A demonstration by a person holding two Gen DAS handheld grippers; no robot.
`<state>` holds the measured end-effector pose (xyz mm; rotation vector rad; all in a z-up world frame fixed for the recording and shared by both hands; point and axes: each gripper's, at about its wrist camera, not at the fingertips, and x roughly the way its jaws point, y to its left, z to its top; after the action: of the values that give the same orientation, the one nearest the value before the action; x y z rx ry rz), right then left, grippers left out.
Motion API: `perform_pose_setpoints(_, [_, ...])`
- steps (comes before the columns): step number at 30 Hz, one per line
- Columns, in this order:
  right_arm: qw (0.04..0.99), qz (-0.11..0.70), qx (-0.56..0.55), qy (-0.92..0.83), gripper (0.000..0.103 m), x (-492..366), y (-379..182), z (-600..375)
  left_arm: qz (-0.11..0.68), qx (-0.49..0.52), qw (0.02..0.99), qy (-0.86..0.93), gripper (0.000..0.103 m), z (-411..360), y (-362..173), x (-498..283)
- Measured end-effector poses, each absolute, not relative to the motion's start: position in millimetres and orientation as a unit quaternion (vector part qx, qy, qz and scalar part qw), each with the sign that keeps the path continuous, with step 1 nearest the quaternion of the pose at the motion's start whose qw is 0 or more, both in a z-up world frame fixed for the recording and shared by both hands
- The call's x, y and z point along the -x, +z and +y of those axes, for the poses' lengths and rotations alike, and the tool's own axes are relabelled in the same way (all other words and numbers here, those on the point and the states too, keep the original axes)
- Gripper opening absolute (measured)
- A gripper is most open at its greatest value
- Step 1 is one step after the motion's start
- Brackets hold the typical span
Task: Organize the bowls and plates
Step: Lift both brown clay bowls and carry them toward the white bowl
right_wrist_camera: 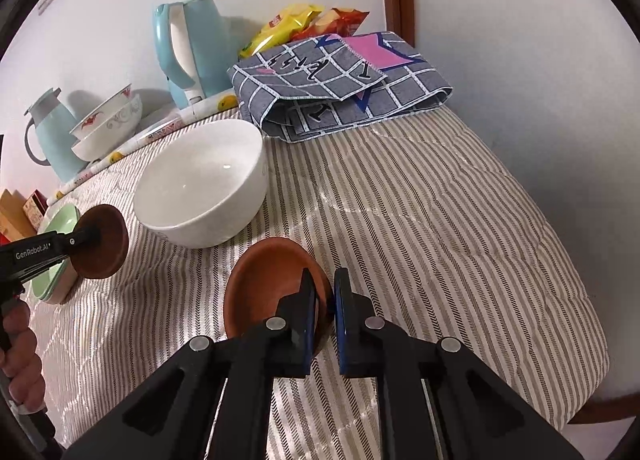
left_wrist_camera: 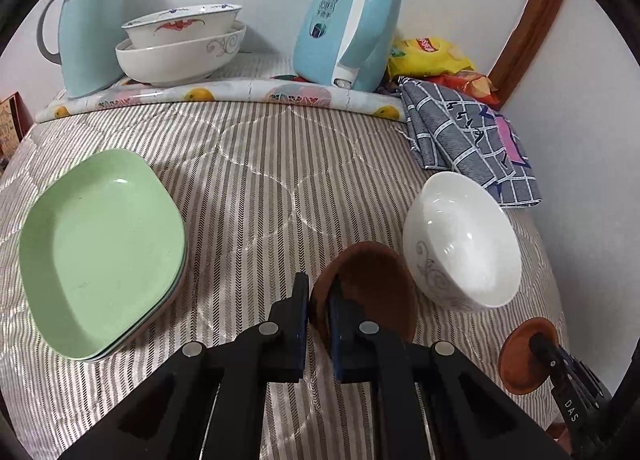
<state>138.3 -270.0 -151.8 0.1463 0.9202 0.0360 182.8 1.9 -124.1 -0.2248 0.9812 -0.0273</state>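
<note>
My left gripper (left_wrist_camera: 320,292) is shut on the rim of a small brown dish (left_wrist_camera: 372,284), which is tilted up off the striped cloth. My right gripper (right_wrist_camera: 325,290) is shut on the rim of a second brown dish (right_wrist_camera: 264,280), also lifted. Each view shows the other pair: the right gripper's dish (left_wrist_camera: 520,360) at lower right, the left gripper's dish (right_wrist_camera: 106,240) at the left. A white bowl (left_wrist_camera: 460,240) (right_wrist_camera: 204,187) stands between and beyond the two dishes. A stack of green plates (left_wrist_camera: 100,252) (right_wrist_camera: 60,225) lies to the left.
Along the back wall stand a pale blue thermos jug (left_wrist_camera: 90,27), two nested patterned bowls (left_wrist_camera: 180,47) and a blue kettle (left_wrist_camera: 348,19). A folded grey checked cloth (right_wrist_camera: 340,83) and snack bags (right_wrist_camera: 296,23) lie at the back right. The table's edge (right_wrist_camera: 592,340) curves close on the right.
</note>
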Motion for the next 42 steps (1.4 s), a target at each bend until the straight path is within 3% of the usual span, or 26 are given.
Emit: perform_pose_setpoints(42, [0.929,0.368,-0.047,0.004,0.009,-116.8,-49.7,-233.8,0.393,0.114,0.912,-0.026,0.009,29.7,-34.7,-144.7])
